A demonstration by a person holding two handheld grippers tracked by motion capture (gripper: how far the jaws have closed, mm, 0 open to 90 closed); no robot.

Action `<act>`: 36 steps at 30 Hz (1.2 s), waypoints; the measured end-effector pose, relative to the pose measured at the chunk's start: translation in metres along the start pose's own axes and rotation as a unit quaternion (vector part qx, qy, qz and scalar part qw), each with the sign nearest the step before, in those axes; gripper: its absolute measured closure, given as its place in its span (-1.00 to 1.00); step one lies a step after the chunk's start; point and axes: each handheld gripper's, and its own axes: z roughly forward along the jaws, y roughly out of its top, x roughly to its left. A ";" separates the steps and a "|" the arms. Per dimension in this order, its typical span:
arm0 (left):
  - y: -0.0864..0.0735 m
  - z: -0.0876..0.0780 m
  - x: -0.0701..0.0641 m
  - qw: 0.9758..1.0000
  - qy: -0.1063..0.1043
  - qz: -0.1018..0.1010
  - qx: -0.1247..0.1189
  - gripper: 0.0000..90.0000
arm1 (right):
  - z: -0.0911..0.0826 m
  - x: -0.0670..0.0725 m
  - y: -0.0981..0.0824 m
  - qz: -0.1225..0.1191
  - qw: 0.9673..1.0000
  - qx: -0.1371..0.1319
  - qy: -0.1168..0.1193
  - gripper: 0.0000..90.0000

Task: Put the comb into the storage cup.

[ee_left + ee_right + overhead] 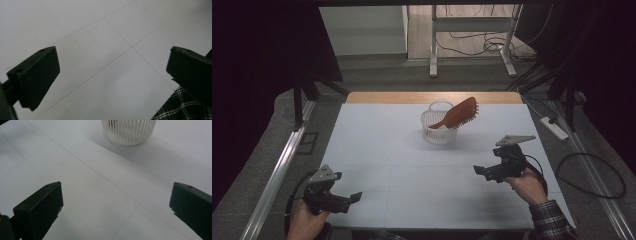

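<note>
While hovering above the table [412, 165], left claw [354, 197] wide apart, right claw [478, 170] wide apart, both holding nothing.

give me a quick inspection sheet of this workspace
surface: pale table with thin seam lines, wooden strip along the far edge
job's things: white slatted basket at far centre; brown hairbrush propped in it, handle down, bristled head sticking out over the rim to the right
clutter: nothing seen on the table
grippers: left gripper near the front left, open and holding nothing; right gripper at mid right, open and holding nothing; both apart from the basket
cables: a cable trails from each gripper; loose cables on the floor at right and by the far table legs
surroundings: power strip on the floor at right, metal rail at left, dark curtains on both sides
</note>
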 end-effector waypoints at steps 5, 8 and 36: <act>0.000 0.000 0.000 1.000 0.000 0.000 0.000 -1.00 | -0.005 -0.001 -0.009 0.009 1.000 0.004 -0.013 -1.00; 0.000 0.000 0.000 1.000 0.000 0.000 0.000 -1.00 | -0.009 -0.001 -0.015 0.021 1.000 0.000 -0.012 -1.00; 0.000 0.000 -0.001 1.000 0.002 0.000 0.001 -1.00 | -0.041 0.001 -0.059 0.025 0.997 0.023 -0.067 -1.00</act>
